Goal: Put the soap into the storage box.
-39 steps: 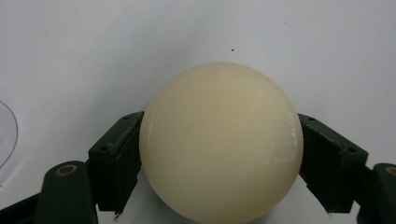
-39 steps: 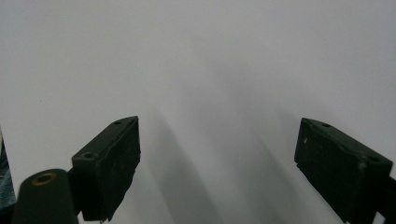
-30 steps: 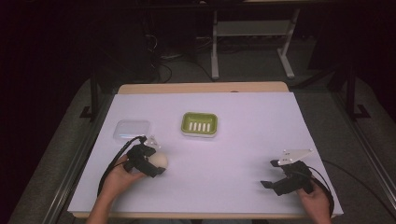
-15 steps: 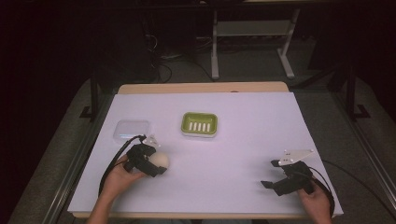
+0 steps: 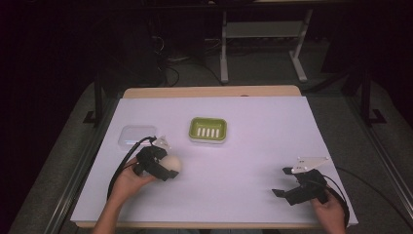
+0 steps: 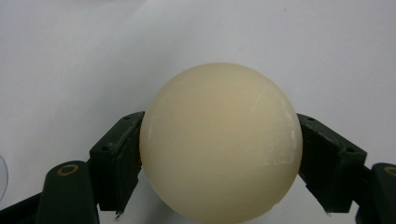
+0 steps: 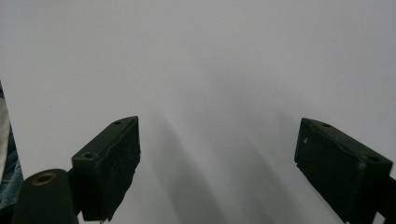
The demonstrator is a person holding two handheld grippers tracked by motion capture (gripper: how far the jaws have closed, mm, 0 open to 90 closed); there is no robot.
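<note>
Cream-coloured ball [image 6: 220,142], one in number, is pinched between the two black jaws of the left hand-held gripper [image 5: 163,167], at the left front part of the white table [image 5: 253,146]. The ball is smooth and bears no writing. The right hand-held gripper [image 5: 285,183] is held near the right front corner of the table with its jaws spread wide and nothing between them. One green soap dish [image 5: 208,130] with five pale slots in its floor is seen near the middle of the table. One clear lidded box [image 5: 135,135] lies to its left, just beyond the left hand-held gripper. No label or brand can be read on any of these things.
</note>
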